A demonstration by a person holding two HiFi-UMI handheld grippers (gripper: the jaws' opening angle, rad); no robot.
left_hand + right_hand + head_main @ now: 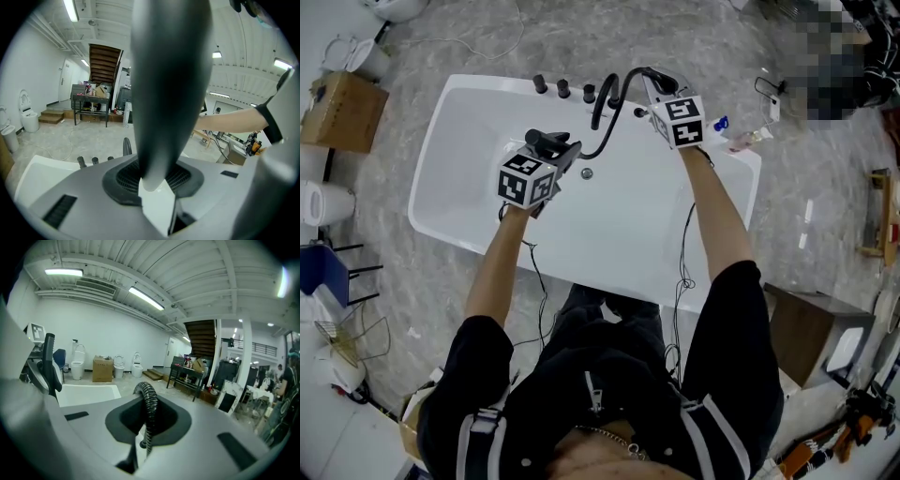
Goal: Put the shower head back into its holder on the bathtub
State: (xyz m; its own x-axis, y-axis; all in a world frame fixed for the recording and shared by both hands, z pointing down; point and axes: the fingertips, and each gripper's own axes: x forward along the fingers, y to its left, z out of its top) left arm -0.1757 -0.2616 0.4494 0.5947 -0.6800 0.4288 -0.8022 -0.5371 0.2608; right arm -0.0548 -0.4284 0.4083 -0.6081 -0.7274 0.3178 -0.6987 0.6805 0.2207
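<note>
Shower head (546, 142): dark, tapered, hanging over the inside of the bathtub (459, 131), near the far rim and short of the row of dark fittings (563, 89) there. Left gripper (566, 150): jaws partly apart, clamped on the shower head's handle. Hose (612, 105): dark, ribbed, arcs from the shower head over the bathtub's far rim. Right gripper (653, 86): jaws pinched almost together on the hose. Drain (587, 173) in the bathtub floor, just beside the left gripper. Cardboard box (343, 111) on the floor left of the bathtub. Black cables (536, 272) cross the bathtub's near rim.
</note>
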